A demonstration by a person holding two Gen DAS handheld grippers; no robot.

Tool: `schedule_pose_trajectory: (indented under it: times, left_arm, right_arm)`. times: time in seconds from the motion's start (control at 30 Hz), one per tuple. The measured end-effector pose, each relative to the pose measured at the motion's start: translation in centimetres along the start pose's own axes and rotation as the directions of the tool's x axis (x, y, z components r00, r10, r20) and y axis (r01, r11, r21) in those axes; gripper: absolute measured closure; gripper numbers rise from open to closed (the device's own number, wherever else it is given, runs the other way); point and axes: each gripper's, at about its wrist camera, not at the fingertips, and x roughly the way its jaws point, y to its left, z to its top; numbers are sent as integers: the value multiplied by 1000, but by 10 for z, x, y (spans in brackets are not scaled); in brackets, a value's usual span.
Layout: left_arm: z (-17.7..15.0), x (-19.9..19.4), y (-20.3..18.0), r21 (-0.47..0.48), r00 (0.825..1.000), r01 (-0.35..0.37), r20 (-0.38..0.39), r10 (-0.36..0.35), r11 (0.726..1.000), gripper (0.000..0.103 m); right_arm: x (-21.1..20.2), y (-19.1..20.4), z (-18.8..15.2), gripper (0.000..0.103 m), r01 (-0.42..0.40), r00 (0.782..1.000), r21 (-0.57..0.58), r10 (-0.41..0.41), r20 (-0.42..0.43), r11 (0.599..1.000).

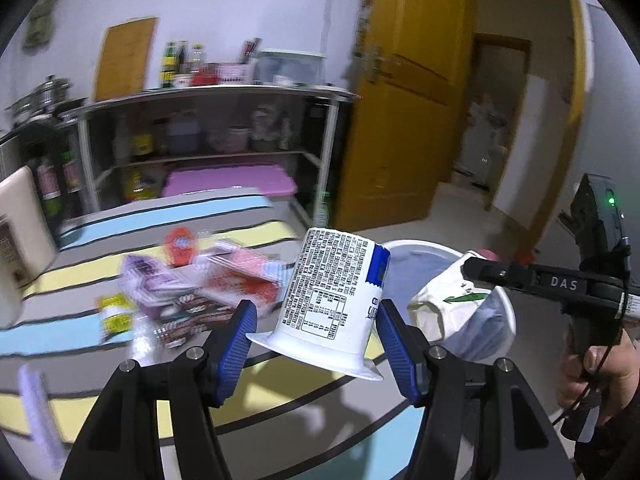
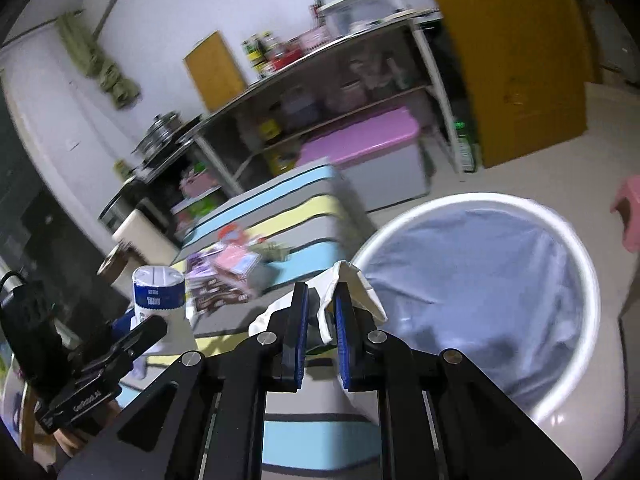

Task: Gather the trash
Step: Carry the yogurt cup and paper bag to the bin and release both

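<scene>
Beside the striped table (image 1: 256, 236), both loads should be released over the bin (image 2: 576, 264): left tool (image 1: 312, 320) apparently pinching the yogurt cup (image 1: 336, 292), right tool (image 2: 322, 312) pinching crumpled white paper (image 2: 352, 284).

Pale lavender-white walls (image 1: 240, 8) close the room. Against the back wall stands a grey metal shelving unit with a steel top (image 1: 216, 92), the landmark here. Bottles and jars crowd its top, and a tan wooden board (image 1: 126, 58) leans on the wall just left of them. A pink-lidded storage box (image 1: 228, 180) sits on its lowest level. Right of the unit an ochre wooden door (image 1: 404, 92) stands open onto a dim passage. In front of the unit lies a cloth striped in blue, yellow and grey (image 1: 168, 216). The floor (image 1: 448, 204) is pale.
</scene>
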Motion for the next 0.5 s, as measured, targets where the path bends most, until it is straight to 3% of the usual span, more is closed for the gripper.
schedule_pose_trajectory:
  times: [0.3,0.5]
  left_arm:
    - [9,59,-72,101,988,146,-59,-140,984,41]
    - [2,90,-93,130,976,200,-116,-186,971,41]
  right_arm:
    - [-22,-63,-6,90,128,992,69,-129,11,989]
    - [-17,-89,-12,90,180,984,86,-178,-28,980]
